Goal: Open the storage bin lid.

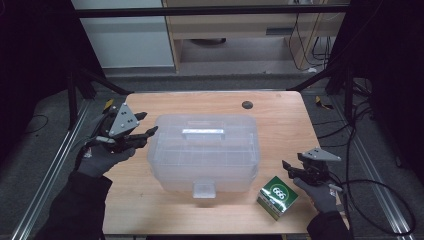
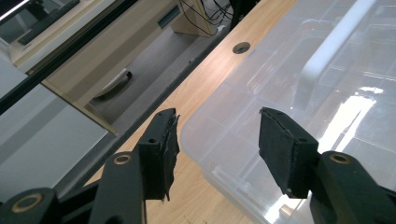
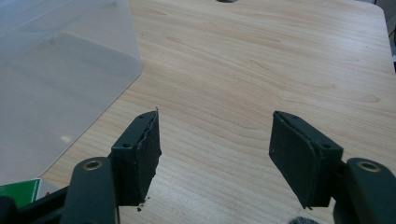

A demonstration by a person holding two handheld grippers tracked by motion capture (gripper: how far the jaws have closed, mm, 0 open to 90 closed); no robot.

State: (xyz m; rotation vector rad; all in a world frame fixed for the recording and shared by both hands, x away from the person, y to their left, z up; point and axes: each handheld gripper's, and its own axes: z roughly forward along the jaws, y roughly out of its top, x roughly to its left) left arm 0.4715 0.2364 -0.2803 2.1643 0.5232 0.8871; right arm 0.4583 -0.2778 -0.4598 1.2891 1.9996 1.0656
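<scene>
The wooden surface [image 1: 280, 112] carries a clear lidded box [image 1: 205, 150] at centre, bare wood all round it; left gripper [image 1: 142, 125] at its left edge, jaws released; right gripper [image 1: 289, 169] beside the green carton [image 1: 276, 196] right of it, jaws apart, empty.

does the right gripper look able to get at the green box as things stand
Probably yes. The right gripper sits just beside the green box near the table's front edge, jaws open and empty, with bare wood between them. The clear storage box stands off to the side, not in the way.
</scene>
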